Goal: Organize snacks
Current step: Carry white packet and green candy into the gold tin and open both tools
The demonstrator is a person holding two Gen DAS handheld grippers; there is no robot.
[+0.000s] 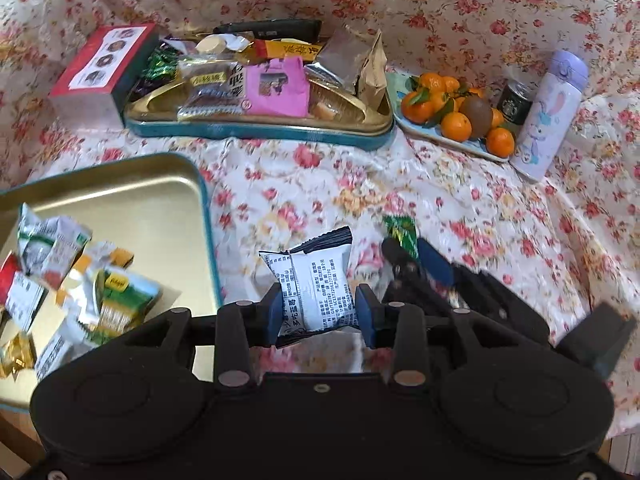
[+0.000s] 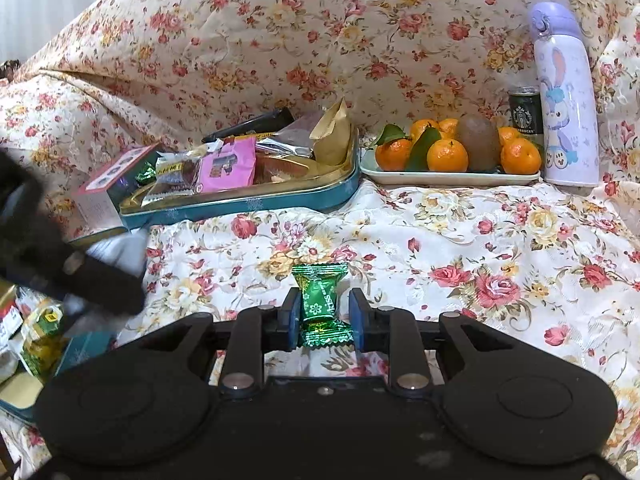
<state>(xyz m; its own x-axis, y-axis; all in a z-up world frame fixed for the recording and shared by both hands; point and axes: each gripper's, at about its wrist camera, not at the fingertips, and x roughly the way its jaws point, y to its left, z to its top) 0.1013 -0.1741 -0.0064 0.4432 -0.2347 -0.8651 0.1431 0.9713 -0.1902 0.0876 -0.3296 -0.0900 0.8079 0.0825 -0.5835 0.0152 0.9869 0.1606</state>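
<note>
The left claw (image 1: 316, 314) pinches a white snack packet (image 1: 318, 290) with black ends and printed text, its blue pads pressed against the packet's two sides; the packet stands up between the fingers, lifted above the flowered cloth (image 1: 320, 200). To the left of this claw, just beside it, lies a gold tray (image 1: 132, 184) with a teal rim, holding a loose heap of small wrapped snacks (image 1: 68, 280) at its near left part. To the right of the left claw, close by, the right claw (image 1: 408, 256) shows blurred, with a green wrapper at its tip.

The right claw (image 2: 324, 318) grips a green foil candy (image 2: 322, 304) marked "kiss"; the left pad touches the candy, while the right pad stands just beside it with a slim gap, so the hold looks loose. The candy sits upright between the fingers, over the cloth.

Ahead of both claws and well apart stands a second gold tray (image 1: 256, 128) crowded with mixed snacks, among them a pink packet (image 1: 276, 88) and a brown paper bag (image 1: 372, 72). A red box (image 1: 104, 60) leans at that tray's left. Ahead and to the right sits a plate of oranges (image 2: 448, 156) with a kiwi (image 2: 478, 142), then a dark Starbucks can (image 2: 525, 114) and a lilac rabbit-print bottle (image 2: 564, 96) standing upright.
</note>
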